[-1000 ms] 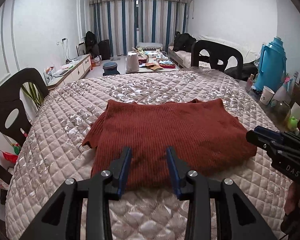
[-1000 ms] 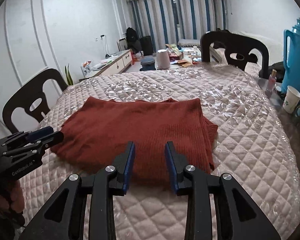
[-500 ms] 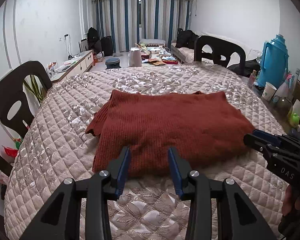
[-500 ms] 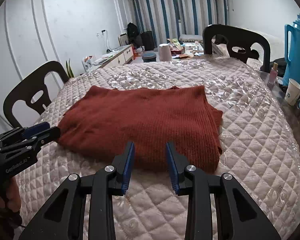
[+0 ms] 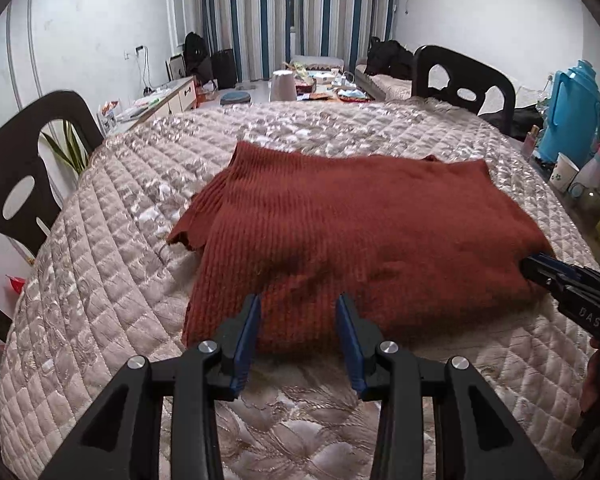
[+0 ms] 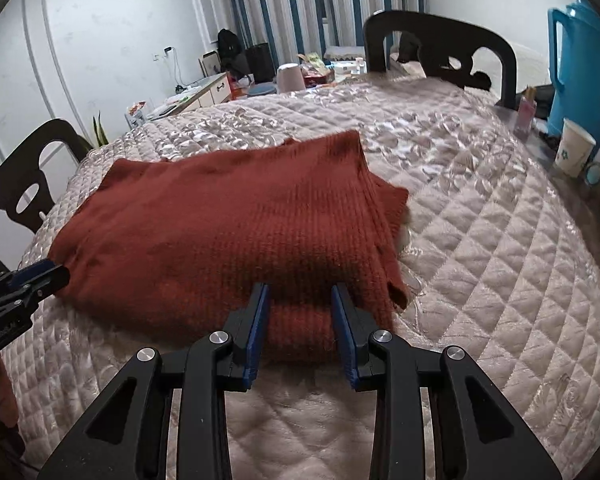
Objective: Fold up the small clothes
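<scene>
Evidently both pairs of tongs were set up for the same lift. The left tongs (image 5: 298,322) stood with their jaws apart and nothing between them, their blue fingertips (image 5: 251,320) at the near edge of the rust-red knit sweater (image 5: 356,232); whether they touched the wool could not be told. The right tongs (image 6: 300,312) were likewise parted and empty, tips at that same near edge but nearer the sweater's right side. That spacing, one pair towards each end of the hem, reads as preparation for taking the edge at two places, so the cloth would rise evenly rather than sag in the middle.

Ahead of the tongs the sweater lay already doubled, a lower layer showing under the top one just beyond the right tips, and a sleeve end (image 5: 188,236) poking out beyond and to the left of the left tongs. It seemed partly folded, with a further fold over still to come.

Under it spread the quilted pink cover (image 5: 112,240) of the bench. Far right of the right tongs stood a blue thermos (image 6: 580,68) and a paper cup (image 6: 574,152), well apart from the work; dark chairs (image 5: 460,76) ringed the far side.
</scene>
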Demonstrator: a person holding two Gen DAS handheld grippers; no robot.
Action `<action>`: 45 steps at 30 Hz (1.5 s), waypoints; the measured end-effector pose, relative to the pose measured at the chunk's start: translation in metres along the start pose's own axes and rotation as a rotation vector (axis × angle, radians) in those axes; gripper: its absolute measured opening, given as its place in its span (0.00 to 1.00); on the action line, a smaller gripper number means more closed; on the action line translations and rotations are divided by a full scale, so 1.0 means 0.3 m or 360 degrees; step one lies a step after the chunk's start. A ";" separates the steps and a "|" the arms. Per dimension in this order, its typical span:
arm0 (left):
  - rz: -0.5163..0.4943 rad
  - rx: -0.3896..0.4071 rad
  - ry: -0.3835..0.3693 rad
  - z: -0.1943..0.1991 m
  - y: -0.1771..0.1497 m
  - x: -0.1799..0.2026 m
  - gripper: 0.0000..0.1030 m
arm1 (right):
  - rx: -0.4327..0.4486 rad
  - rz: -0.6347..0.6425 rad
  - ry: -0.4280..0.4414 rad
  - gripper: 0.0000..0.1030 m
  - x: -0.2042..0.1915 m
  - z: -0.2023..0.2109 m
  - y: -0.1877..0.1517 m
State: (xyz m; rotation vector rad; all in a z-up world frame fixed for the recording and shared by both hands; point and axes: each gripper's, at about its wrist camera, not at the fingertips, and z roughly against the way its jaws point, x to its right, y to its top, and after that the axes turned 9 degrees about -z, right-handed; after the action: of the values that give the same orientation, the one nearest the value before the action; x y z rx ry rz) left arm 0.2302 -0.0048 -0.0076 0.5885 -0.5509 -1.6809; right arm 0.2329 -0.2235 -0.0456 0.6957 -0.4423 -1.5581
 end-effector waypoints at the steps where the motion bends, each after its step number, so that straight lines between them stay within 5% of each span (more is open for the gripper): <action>1: 0.0009 -0.0017 -0.0009 -0.014 -0.005 -0.006 0.40 | 0.0000 0.0001 0.0000 0.32 0.001 -0.001 -0.001; 12: 0.0099 0.0003 -0.0074 -0.007 -0.041 -0.062 0.40 | 0.0106 0.0074 0.0077 0.32 -0.100 0.063 0.043; 20: 0.0191 -0.0010 -0.0137 -0.001 -0.080 -0.111 0.40 | 0.0019 0.0254 0.0142 0.32 -0.257 -0.087 0.053; 39: 0.0224 -0.0073 -0.0158 0.036 -0.157 -0.075 0.40 | 0.0034 0.0290 0.0229 0.32 -0.276 0.030 -0.022; 45: 0.0310 -0.0025 -0.0216 0.002 -0.140 -0.098 0.53 | 0.0010 0.0275 0.0244 0.32 -0.271 0.009 -0.025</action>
State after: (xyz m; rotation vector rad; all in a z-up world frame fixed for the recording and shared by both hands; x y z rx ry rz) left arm 0.2035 0.0317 -0.0318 0.3974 -0.6705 -1.5459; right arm 0.2260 -0.1429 -0.0349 0.7561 -0.3827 -1.3313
